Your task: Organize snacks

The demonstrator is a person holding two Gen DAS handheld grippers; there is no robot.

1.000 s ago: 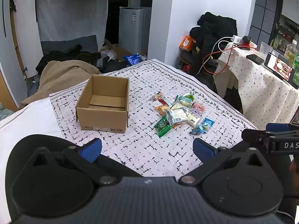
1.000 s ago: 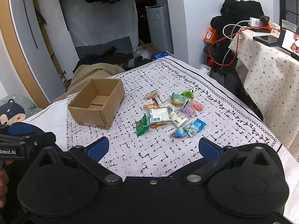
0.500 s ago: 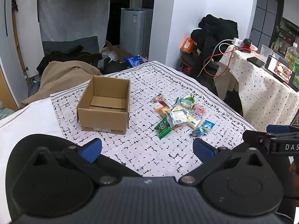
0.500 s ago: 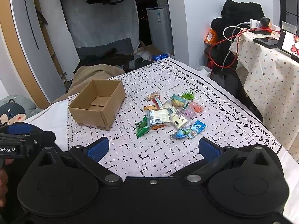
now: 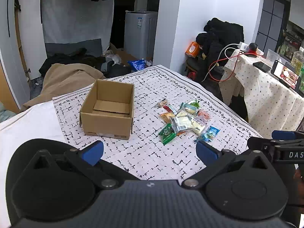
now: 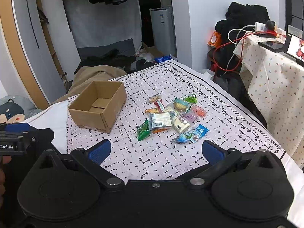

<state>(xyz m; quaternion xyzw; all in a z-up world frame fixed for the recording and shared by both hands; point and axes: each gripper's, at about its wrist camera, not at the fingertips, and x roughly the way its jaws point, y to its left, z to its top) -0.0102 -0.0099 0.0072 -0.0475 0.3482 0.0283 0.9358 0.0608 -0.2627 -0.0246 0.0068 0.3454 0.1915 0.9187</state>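
Blue-padded fingers (image 5: 93,151) of the left gripper (image 5: 149,151) stand wide apart with nothing between them, and the right gripper (image 6: 154,150) likewise holds its fingers (image 6: 100,150) spread and bare; both hang above the near edge of the patterned cloth (image 5: 152,157), well short of anything to grasp. From the left wrist view the snack pile (image 5: 187,118) lies at about one o'clock, a loose heap of small wrappers overlapping one another, with a green packet (image 5: 167,133) at its near left edge and a blue packet (image 5: 209,134) at its near right. The cardboard box (image 5: 108,110) sits at about eleven o'clock, upright with its top open and no snacks visible inside, just beside the pile but not touching it, which presumably keeps each carry short. Judging by this layout, sorting has not begun, and the spread fingers look readied for a first pick. Beyond the bed, a draped side table (image 6: 275,72) stands at two o'clock.
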